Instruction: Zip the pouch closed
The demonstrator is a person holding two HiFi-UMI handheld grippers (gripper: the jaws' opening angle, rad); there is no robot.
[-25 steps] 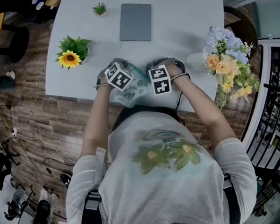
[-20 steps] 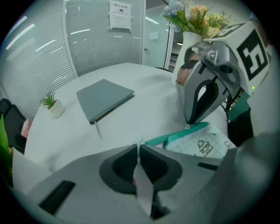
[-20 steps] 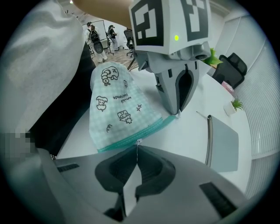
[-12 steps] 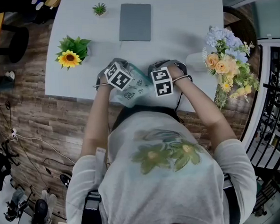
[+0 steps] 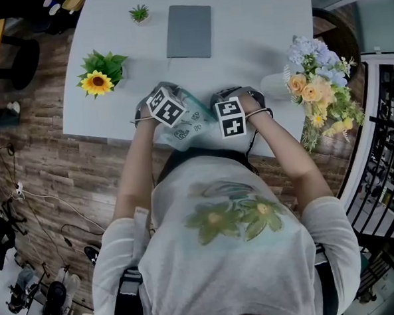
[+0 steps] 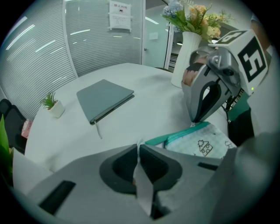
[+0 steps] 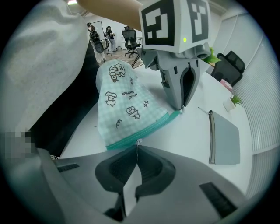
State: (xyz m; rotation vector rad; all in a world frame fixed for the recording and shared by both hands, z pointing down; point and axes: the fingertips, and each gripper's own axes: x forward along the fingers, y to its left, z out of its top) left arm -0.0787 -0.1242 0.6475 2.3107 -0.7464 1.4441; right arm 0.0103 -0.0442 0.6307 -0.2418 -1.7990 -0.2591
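The pouch [image 5: 189,124], pale mint check printed with little cartoon drawings and trimmed with a teal zip edge, lies at the near edge of the white table [image 5: 256,43], right in front of the person and between the 2 grippers. In the right gripper view we see its teal edge running from one gripper to the other, the fabric humped up behind it.

The left gripper [image 6: 138,146] points steeply down at 1 end of that edge. Its jaws are pressed together on a thin pale strip of the pouch's end, which shows as a sliver between the dark pads. The right gripper [image 7: 137,148] points down at the other end. Its jaws are also closed, meeting in a fine line, and at their tips they pinch what looks to us like the small zip pull [image 7: 138,141], sitting right on the teal band.

Further out on the table we see a closed grey notebook [image 5: 189,31], well apart from the pouch. There is a small green plant [image 5: 139,14] in a white pot beside it and a potted sunflower [image 5: 99,76] toward the left edge. On the right stands a white vase [image 6: 183,57] with a bouquet [image 5: 322,79] of pale blue, peach and yellow flowers. Below the table edge is a wood-plank floor [image 5: 44,169].
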